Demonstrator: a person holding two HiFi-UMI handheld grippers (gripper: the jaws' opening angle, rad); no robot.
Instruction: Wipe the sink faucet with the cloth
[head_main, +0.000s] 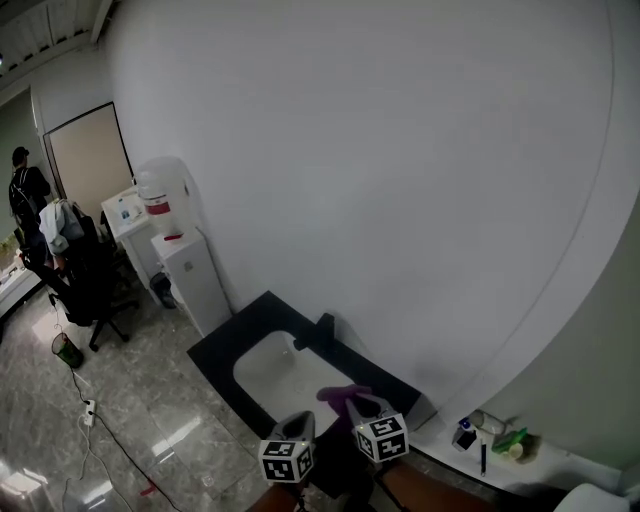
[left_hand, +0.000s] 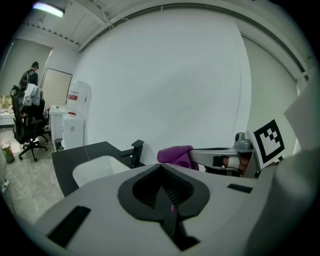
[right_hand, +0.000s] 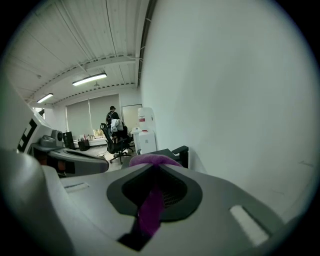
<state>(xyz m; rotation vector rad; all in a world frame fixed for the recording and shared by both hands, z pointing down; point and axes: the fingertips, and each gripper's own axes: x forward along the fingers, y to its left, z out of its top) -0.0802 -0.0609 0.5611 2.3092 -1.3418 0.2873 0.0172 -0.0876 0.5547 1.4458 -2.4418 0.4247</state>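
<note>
A black faucet (head_main: 322, 332) stands at the back of a white sink (head_main: 270, 375) set in a black counter (head_main: 225, 345). My right gripper (head_main: 362, 403) is shut on a purple cloth (head_main: 343, 396), held in the air just in front of the faucet. In the right gripper view the cloth (right_hand: 150, 210) runs between the closed jaws and bunches over the tips, with the faucet (right_hand: 181, 152) just beyond. My left gripper (head_main: 300, 424) hovers beside it over the sink's near edge, jaws shut with nothing held. In the left gripper view the faucet (left_hand: 136, 152) and cloth (left_hand: 175, 154) lie ahead.
A water dispenser (head_main: 165, 205) and white cabinet (head_main: 195, 285) stand left of the counter against the wall. An office chair (head_main: 85, 275) and a person (head_main: 25, 195) are at far left. Small items lie on a white ledge (head_main: 490, 435) at right. A power strip (head_main: 90, 410) lies on the floor.
</note>
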